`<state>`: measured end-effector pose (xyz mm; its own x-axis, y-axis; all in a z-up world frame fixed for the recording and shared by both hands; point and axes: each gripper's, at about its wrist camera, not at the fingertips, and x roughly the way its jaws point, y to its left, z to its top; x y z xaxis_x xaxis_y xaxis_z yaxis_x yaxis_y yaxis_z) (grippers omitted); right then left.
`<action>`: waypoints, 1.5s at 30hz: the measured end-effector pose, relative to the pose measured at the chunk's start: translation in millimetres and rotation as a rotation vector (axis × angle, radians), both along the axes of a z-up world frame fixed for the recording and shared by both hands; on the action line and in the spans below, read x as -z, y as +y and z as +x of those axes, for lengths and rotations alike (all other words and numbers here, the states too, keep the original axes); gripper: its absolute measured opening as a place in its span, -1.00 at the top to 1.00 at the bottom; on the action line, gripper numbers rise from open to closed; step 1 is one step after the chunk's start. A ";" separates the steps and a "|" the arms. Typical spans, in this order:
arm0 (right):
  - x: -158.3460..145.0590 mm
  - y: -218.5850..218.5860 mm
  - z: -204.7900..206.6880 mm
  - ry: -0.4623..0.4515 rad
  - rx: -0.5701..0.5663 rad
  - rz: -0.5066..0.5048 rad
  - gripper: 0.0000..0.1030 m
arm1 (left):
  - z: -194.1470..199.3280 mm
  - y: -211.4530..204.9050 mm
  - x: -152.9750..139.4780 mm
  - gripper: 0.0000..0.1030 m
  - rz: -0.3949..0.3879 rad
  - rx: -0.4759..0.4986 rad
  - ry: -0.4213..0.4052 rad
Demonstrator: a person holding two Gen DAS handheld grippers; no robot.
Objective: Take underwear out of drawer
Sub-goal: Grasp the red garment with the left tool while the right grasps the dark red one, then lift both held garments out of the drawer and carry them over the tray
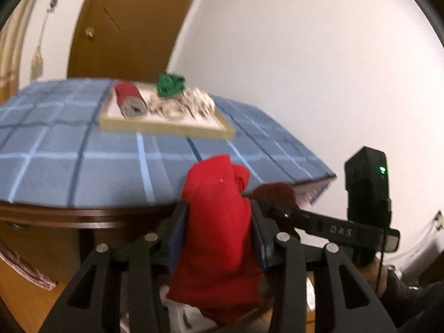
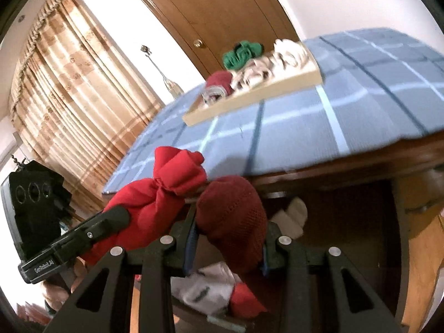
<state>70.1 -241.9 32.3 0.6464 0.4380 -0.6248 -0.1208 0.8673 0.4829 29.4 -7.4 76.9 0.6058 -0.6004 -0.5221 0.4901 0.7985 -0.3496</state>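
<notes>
Left gripper point(image 1: 219, 219) pinching bright red underwear point(image 1: 216, 222), bunched, right gripper point(image 2: 230, 230) clamped on dark-red mesh pair point(image 2: 236, 219)

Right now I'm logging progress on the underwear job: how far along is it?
Done: a wooden tray on the blue checked cloth already holds rolled pieces. In hand: the left gripper clamps a bright red piece, and the right gripper a dark red mesh piece, both lifted. Left: setting these down; white and red items remain in the drawer.

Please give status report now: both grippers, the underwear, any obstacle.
Left gripper shut on bright red cloth underwear. Right gripper shut on dark red mesh underwear. Both near the blue checked tablecloth edge.
</notes>
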 end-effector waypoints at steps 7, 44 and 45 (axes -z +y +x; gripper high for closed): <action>-27.9 12.5 21.2 -0.105 0.011 -0.021 0.27 | 16.2 -6.4 -26.6 0.79 0.027 -0.079 -0.152; -10.5 -28.2 -2.5 -0.047 0.079 0.010 0.27 | 73.6 -68.0 200.4 0.10 0.964 0.229 0.291; -10.5 -28.6 -3.0 -0.047 0.083 0.013 0.27 | 72.4 -68.1 200.4 0.18 0.958 0.226 0.291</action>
